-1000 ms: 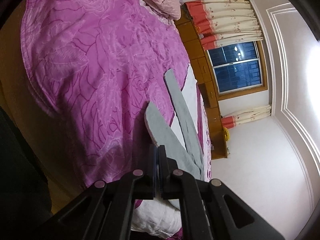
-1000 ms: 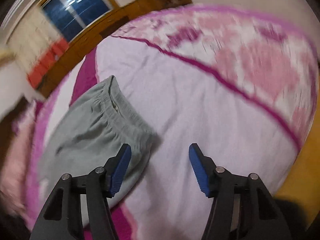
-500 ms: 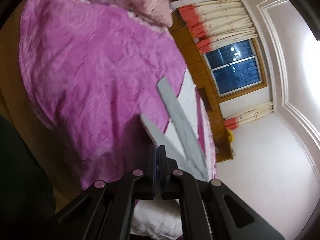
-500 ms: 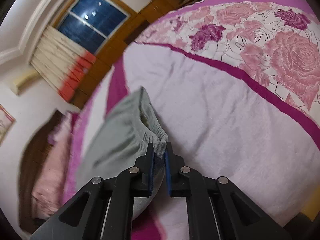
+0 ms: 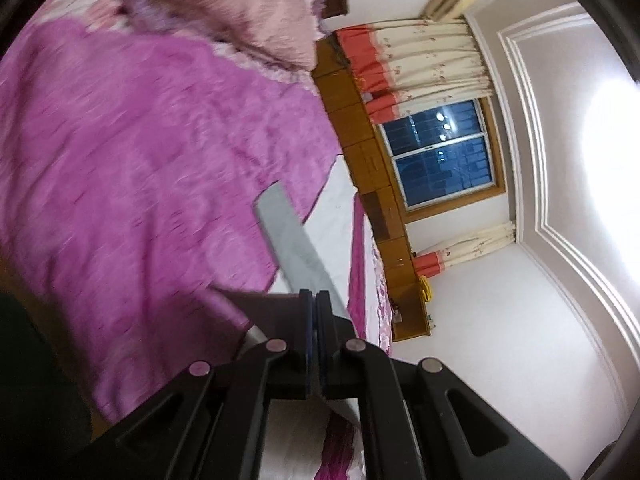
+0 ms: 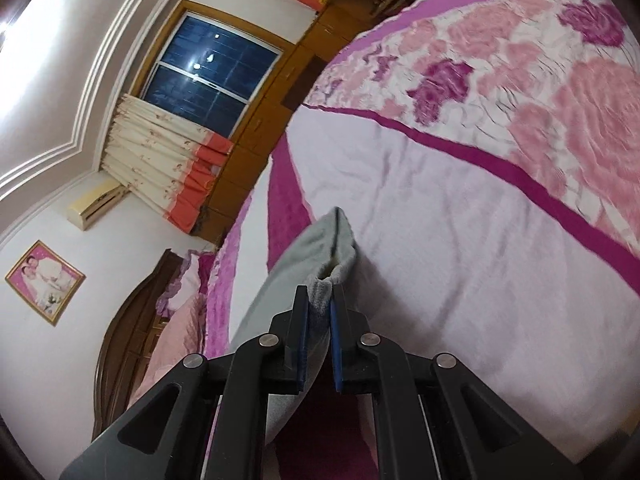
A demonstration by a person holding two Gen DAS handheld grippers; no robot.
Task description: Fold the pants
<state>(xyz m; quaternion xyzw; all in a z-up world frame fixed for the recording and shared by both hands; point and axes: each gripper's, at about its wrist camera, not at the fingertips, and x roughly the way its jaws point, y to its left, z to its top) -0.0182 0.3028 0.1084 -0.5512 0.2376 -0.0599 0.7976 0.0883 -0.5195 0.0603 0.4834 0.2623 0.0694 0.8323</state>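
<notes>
The grey pants (image 6: 312,252) lie on a bed with a pink and purple rose cover (image 6: 440,240). My right gripper (image 6: 320,300) is shut on the elastic waistband, which is bunched between the blue pads and raised off the white part of the cover. In the left wrist view one grey pant leg (image 5: 288,236) runs from the purple cover (image 5: 140,160) down to my left gripper (image 5: 316,300). That gripper is shut on the leg end, and a shadowed fold of fabric hangs at its left side. The far leg end is hidden behind the fingers.
Pink pillows (image 5: 248,12) and a dark wooden headboard (image 6: 132,320) mark the head of the bed. Wooden cabinets (image 5: 360,148) and a curtained dark window (image 5: 440,156) run along the far side. A framed picture (image 6: 44,280) hangs on the wall.
My right gripper went from open beside the waistband to shut on it, rolled and lifted it. My left gripper rose with the leg, and the second leg slid out of sight.
</notes>
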